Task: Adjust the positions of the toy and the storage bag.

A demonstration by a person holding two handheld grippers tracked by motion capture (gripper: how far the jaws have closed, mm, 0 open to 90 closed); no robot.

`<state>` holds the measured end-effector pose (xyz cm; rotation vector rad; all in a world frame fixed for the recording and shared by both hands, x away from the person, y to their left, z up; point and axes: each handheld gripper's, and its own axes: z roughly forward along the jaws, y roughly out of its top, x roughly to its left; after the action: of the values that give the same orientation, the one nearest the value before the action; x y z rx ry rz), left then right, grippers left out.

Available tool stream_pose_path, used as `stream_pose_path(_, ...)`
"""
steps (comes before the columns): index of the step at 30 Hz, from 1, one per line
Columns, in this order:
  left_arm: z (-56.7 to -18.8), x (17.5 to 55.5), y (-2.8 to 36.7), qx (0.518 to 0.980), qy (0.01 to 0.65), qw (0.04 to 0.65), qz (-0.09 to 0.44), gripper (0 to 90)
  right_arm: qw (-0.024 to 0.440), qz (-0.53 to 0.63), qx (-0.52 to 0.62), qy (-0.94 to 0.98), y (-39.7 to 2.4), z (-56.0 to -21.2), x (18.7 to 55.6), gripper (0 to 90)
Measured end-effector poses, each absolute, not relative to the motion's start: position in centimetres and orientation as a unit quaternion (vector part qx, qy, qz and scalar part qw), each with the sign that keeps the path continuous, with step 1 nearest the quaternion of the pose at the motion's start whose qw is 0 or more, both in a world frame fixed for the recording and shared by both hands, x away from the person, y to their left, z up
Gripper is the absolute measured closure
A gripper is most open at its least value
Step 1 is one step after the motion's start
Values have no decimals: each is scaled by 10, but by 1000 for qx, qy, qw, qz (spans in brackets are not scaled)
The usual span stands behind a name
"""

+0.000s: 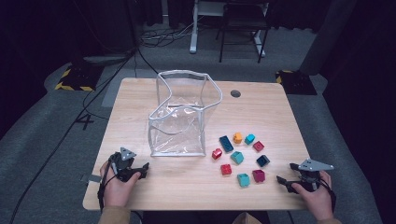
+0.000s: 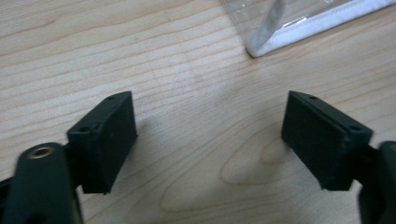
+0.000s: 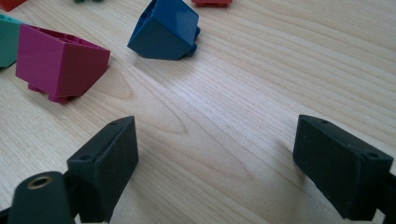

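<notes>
The clear plastic bag with white piping (image 1: 179,116) stands open and upright mid-way on the light wooden surface (image 1: 261,105). Near its bottom left corner rests the left tool (image 1: 143,171), jaws wide with nothing between them. To the bag's right lie scattered small plastic bricks; the magenta brick (image 3: 60,60) and dark blue brick (image 3: 166,30) lie nearest the right tool (image 1: 285,179), also wide and empty.

A light wooden table (image 1: 261,100) stands on grey carpet (image 1: 37,135), with a dark chair (image 1: 243,28) far behind in dim light.
</notes>
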<state>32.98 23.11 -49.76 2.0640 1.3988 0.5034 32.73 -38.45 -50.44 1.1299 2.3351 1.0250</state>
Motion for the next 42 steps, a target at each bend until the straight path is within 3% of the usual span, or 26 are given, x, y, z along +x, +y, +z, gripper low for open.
stream_pose_path(8,-464,333,225,784,508,301,193,209,177,361,403,822,-384,-504,328,151)
stream_pose_path(10,-458,334,223,786,502,305,193,209,181,362,411,817,-384,-504,329,188)
stream_pose_path(13,-448,336,220,792,490,310,194,219,180,356,416,817,-385,-500,328,314)
stream_pose_path(15,-444,338,219,791,487,315,195,224,182,358,422,813,-386,-497,328,302)
stream_pose_path(19,-438,342,218,788,485,323,200,245,180,377,418,807,-382,-483,324,368)
stream_pose_path(31,-428,353,217,787,471,346,195,278,168,394,328,842,-326,-434,338,426)
stream_pose_path(42,-424,353,216,788,457,364,194,291,141,424,255,858,-250,-416,376,487)
